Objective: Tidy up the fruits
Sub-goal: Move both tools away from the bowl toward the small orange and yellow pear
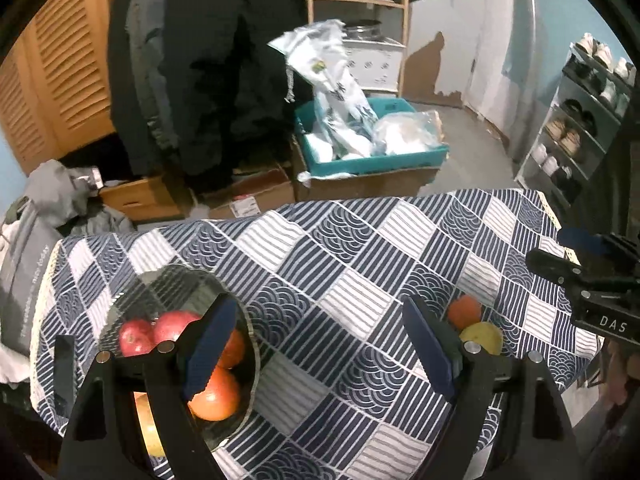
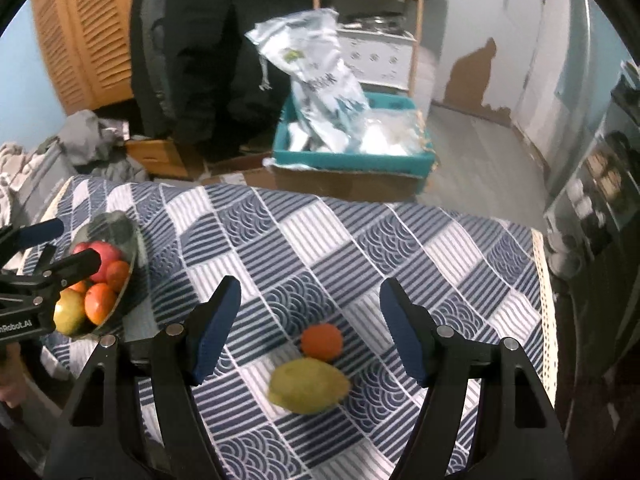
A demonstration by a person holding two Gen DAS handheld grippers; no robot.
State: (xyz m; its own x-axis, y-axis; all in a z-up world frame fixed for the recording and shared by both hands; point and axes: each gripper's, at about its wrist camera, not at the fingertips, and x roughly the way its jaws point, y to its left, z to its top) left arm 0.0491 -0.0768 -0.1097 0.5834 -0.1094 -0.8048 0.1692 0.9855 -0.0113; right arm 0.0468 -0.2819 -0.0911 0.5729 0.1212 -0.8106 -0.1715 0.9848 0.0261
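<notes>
Blue-and-white patterned cloth point(image 2: 360, 240) covers the table I am working over. On my left side sits a glass bowl point(image 1: 160, 284) holding two red apples point(image 1: 154, 334), oranges point(image 1: 214, 394) and a yellowish fruit low at the near edge. My left gripper point(image 1: 320, 344) hangs above the bowl's right rim with its jaws spread wide and nothing between them. My right gripper point(image 2: 310, 332) is likewise released, its blue pads point(image 2: 212, 332) standing well apart over two loose fruits on the cloth: a small orange point(image 2: 322, 342) and, just nearer to me and touching it, a yellow-green mango point(image 2: 308, 386).

Each camera catches the other tool. From the left wrist I read "DAS" in white on the right gripper's black body at the right edge; from the right wrist the left tool's side shows "nRobot.AI", cut off at the frame edge. A grey bag point(image 1: 24, 288) at the far left carries faint white lettering that I cannot read reliably. Beyond the table, a teal bin point(image 2: 352, 160) holds printed plastic bags, their text too blurred to make out.
</notes>
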